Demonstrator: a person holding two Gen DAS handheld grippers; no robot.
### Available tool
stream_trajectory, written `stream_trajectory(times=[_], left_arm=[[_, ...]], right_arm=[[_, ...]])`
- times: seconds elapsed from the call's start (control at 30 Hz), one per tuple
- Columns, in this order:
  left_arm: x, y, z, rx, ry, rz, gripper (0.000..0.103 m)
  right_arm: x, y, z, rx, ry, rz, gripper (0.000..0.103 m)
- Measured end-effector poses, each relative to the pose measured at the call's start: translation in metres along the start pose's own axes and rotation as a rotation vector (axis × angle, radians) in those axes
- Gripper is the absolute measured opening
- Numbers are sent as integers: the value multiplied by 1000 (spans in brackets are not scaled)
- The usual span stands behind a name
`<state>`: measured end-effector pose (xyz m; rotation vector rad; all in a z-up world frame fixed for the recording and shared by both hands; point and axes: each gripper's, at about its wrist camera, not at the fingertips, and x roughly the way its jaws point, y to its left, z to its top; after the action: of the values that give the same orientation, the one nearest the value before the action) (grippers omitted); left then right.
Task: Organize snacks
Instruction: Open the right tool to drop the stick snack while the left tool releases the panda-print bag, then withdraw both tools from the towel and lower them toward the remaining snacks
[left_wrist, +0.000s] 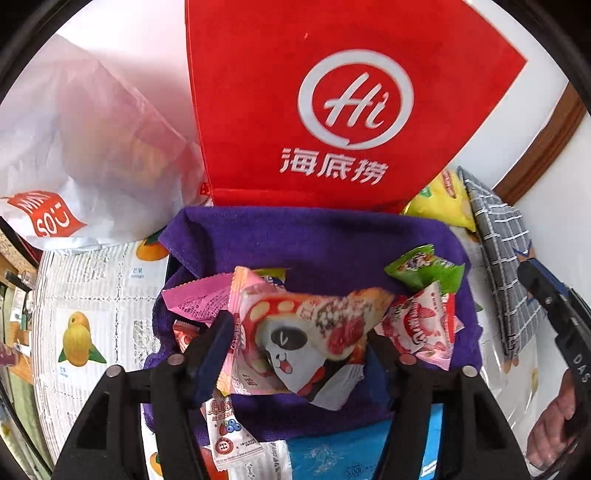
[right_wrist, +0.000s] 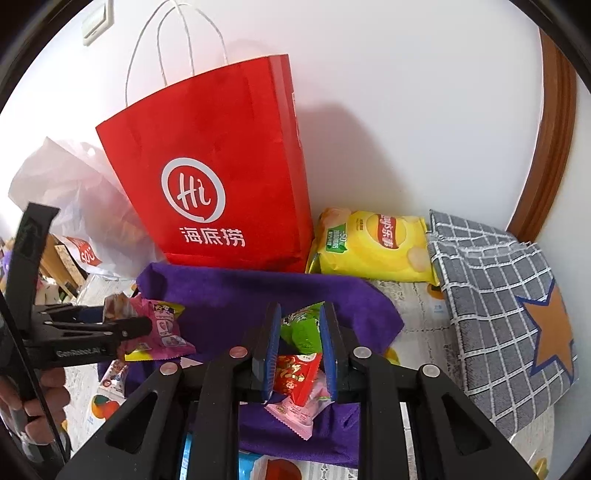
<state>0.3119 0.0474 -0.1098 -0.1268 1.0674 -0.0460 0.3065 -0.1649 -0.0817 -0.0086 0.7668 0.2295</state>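
Snacks (left_wrist: 421, 328): small sealed packets heaped in the middle of the purple cloth (left_wrist: 314, 236).
Panda packet (left_wrist: 295, 339): glossy pink-and-white film with crimped ends, lying across the heap between the left gripper's (left_wrist: 299, 332) jaws.
Left gripper: jaws stand well apart. The left pad touches the panda packet, but whether it is gripped cannot be told.
Red packet (right_wrist: 295, 373): shiny foil at the cloth's near side, with a pink packet (right_wrist: 299, 410) just under it.
Right gripper (right_wrist: 301, 308): jaws narrow, pads closed on the red packet.
Green packet (right_wrist: 303, 328): crinkled film, just beyond the red one on the cloth.
Cloth: soft pile, rumpled, edges folded up.
Back edge: a stiff red paper bag (right_wrist: 221, 184) with cord handles stands upright, touching the cloth's far edge against the white wall (right_wrist: 406, 110).
Right side: a puffy yellow chip bag (right_wrist: 373, 243) and a grey checked fabric (right_wrist: 498, 295) with an orange star lie beside the cloth, with bare fruit-print table cover (left_wrist: 85, 295) between them.
Left side: a crumpled white plastic bag (left_wrist: 92, 147) lies off the cloth's far left corner.
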Motion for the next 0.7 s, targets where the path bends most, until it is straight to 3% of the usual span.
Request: stream_trajectory(times=[0.1,0.27,0.33,0.43,0.57,0.7], left_arm=[[-12,0,2,-6,-28,-22,67],[-31,-3,5,-5,-68,-59,68],[-40,-6,6,0,-86,-74,68],[-54,-12,3,27,-115,-92,69],[-74,-15,-1,46,-162,-103,70],[-88,-15,-4,53,-204,-127,70]], right_arm=[[-6,4,1,-2,-17,-2,36],[-21,12,2,-19,-41,0,42],[-29,16,3,-25,-58,4,56],[-42,23,4,-36,-76,-7,67],[-58,20,-6,-9,-100,-19,75],[-72,12,-23,-2,-78,-77,77]])
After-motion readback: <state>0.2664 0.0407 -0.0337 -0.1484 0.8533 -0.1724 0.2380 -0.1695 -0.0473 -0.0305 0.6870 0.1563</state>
